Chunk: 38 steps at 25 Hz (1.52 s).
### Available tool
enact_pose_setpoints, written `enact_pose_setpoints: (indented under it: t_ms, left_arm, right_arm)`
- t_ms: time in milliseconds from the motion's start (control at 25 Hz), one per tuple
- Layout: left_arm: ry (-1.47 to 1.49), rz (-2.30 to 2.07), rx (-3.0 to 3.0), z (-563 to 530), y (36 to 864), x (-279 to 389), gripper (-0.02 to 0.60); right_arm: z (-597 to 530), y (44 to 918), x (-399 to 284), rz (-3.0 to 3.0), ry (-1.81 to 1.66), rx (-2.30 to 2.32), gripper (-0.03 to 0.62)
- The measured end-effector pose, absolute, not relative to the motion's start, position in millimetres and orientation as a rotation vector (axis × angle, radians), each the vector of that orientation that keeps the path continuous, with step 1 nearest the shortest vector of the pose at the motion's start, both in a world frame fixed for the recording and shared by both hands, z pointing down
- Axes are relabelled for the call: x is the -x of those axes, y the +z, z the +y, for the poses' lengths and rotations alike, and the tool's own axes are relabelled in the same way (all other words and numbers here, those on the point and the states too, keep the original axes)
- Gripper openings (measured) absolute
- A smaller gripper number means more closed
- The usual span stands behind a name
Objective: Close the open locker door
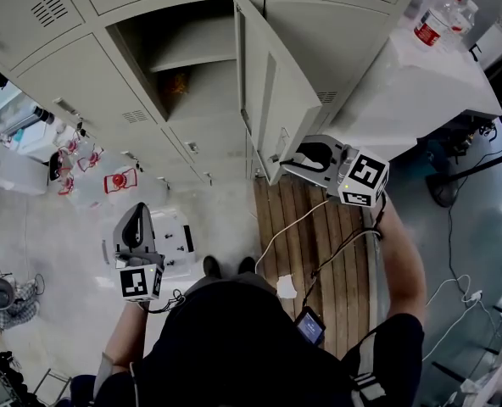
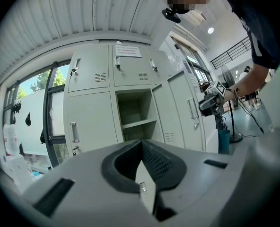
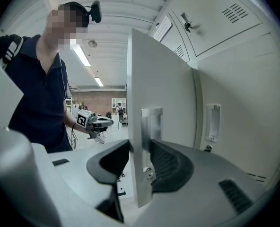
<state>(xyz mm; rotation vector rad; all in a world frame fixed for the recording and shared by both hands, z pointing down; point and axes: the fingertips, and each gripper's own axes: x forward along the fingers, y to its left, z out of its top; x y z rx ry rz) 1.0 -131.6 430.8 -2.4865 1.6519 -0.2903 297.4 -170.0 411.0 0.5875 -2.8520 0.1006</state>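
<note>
Grey metal door (image 1: 272, 100) stands ajar from its locker (image 1: 192, 83), its free edge beside the handle caught between the partly parted jaws of the right claw (image 3: 140, 148), which press both faces, while the left claw (image 2: 141, 143), closed and empty, hovers well apart from it.

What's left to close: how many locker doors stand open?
1: the open locker door, swung out from the shelved compartment, its edge clamped in the right gripper. Other doors seen are closed; lockers beyond the frame may be hidden.
</note>
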Motion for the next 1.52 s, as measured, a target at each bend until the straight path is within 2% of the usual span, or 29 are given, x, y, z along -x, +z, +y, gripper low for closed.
enact_pose_setpoints:
  t_ms: [680, 1520]
  left_arm:
    - [-0.242, 1.710, 2.487, -129.4, 430.3, 13.8, 0.003]
    - [-0.260, 1.781, 2.432, -119.3, 437.6, 70.0, 0.003]
  right_arm:
    - [-168.4, 411.7, -250.4, -2.836, 0.087, -0.691, 0.133]
    - [-189.9, 412.1, -170.2, -2.773, 0.117, -0.894, 0.120]
